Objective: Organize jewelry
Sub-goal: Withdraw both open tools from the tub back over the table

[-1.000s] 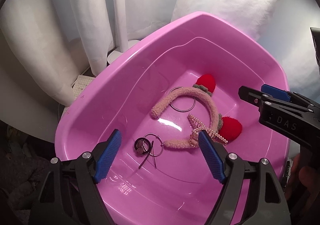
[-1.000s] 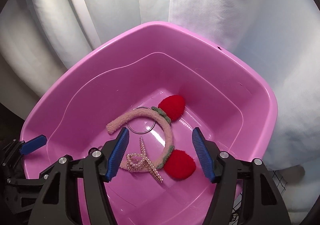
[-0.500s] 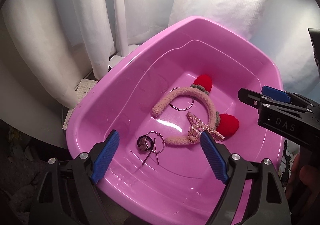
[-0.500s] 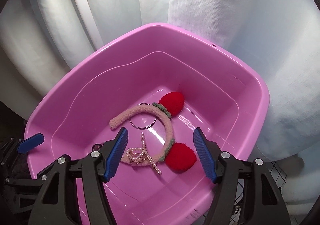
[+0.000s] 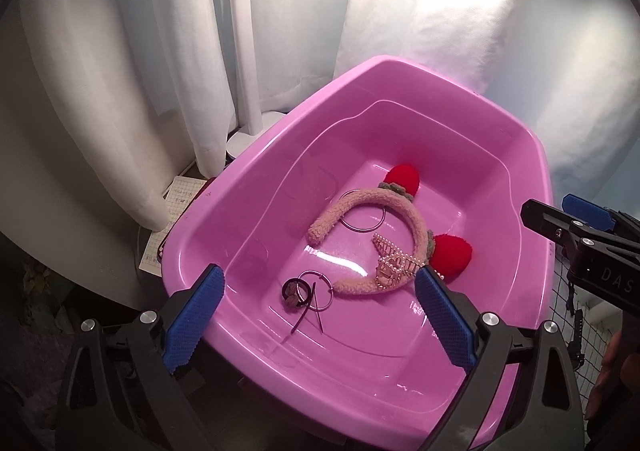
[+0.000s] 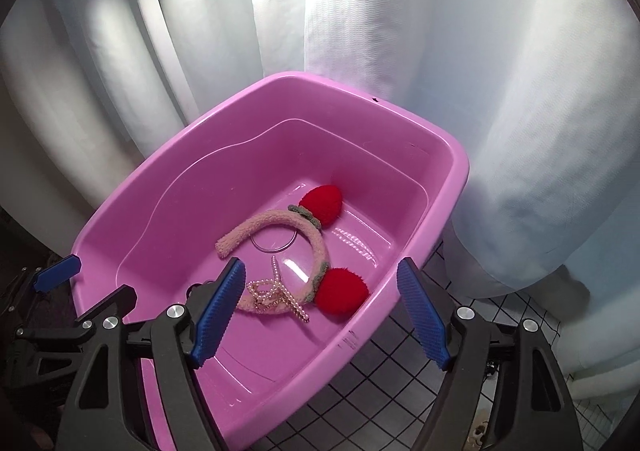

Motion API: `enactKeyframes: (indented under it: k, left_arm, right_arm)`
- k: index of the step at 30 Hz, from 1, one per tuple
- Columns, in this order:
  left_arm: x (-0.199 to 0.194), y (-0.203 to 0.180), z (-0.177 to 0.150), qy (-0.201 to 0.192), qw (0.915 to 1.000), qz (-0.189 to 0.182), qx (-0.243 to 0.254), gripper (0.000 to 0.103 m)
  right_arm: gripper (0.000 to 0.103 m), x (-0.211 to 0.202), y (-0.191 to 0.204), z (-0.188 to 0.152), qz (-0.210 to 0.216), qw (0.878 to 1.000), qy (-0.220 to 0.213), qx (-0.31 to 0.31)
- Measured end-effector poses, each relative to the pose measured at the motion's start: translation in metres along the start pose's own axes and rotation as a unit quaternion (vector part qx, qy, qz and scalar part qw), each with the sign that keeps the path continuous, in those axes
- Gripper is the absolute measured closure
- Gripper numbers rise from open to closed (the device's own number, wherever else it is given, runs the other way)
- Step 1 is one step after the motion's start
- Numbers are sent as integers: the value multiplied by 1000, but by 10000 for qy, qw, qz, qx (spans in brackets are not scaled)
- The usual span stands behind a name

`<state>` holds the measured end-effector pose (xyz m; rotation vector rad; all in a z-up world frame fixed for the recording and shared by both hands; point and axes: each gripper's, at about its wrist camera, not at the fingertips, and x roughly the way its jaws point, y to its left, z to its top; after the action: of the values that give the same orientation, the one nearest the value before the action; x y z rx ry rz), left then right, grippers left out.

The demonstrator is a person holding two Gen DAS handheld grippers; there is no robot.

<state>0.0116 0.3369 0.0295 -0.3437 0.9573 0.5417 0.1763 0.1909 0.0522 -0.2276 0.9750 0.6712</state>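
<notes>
- Several pieces of jewelry lie on the floor of a pink tub (image 5: 256, 211): a fuzzy pink headband (image 5: 404, 207) with two red pompoms, a pearl hair clip (image 5: 394, 261) resting on its near end, a thin metal hoop (image 5: 362, 211) under its arch, and a second hoop (image 5: 318, 289) beside a dark hair tie (image 5: 296, 291).
- Left gripper (image 5: 316, 321) hovers above the tub's near rim, angled steeply down; its jaws have just been opening and stand wide, nothing between the blue pads (image 5: 194, 321).
- Right gripper (image 6: 320, 309) hangs over the tub's near-right corner, also tilted down; its jaws have just been opening too, apart and empty, with the clip and a pompom seen through the gap.
- From the left wrist view, the right gripper's black finger reaches in over the tub's right rim.
- White curtains (image 6: 400, 31) hang behind the tub; a black grid rack (image 6: 400, 383) shows under its right side.
</notes>
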Motion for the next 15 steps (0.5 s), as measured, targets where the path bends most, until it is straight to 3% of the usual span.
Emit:
enactKeyframes:
  k: [8, 15]
  left_arm:
    - [-24, -23, -15, -127, 9997, -130, 166, 9]
    - [-47, -74, -30, -256, 9980, -312, 493, 9]
  right_arm:
    - [27, -43, -33, -38, -61, 9990, -265, 356]
    - [27, -84, -82, -90, -213, 9961, -385, 764]
